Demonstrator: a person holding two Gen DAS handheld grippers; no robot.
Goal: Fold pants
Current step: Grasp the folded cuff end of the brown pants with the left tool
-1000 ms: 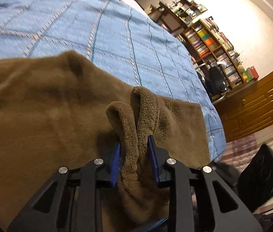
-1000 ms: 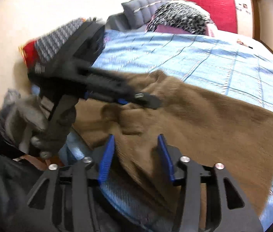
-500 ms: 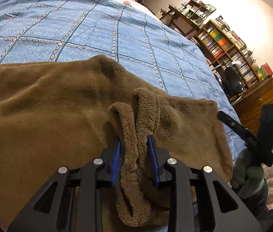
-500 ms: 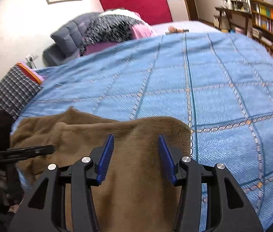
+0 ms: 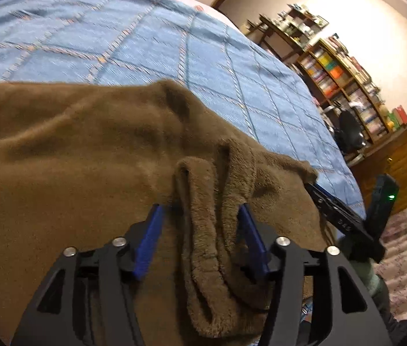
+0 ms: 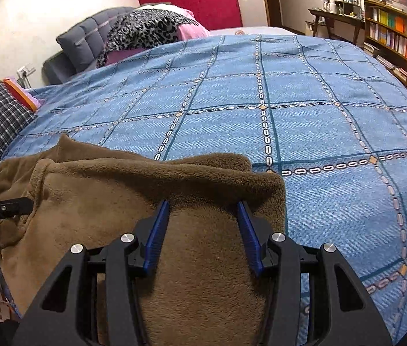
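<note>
Bookshelves behind pants in left view only; both jaws apart, left's just opened off fold.

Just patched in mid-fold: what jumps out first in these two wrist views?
The brown fleece pants lie spread over the near edge of the blue checked bedspread. A bunched fold of them stands between the left gripper, whose jaws have just opened off it. The right gripper hovers open over the pants' far corner.
</note>
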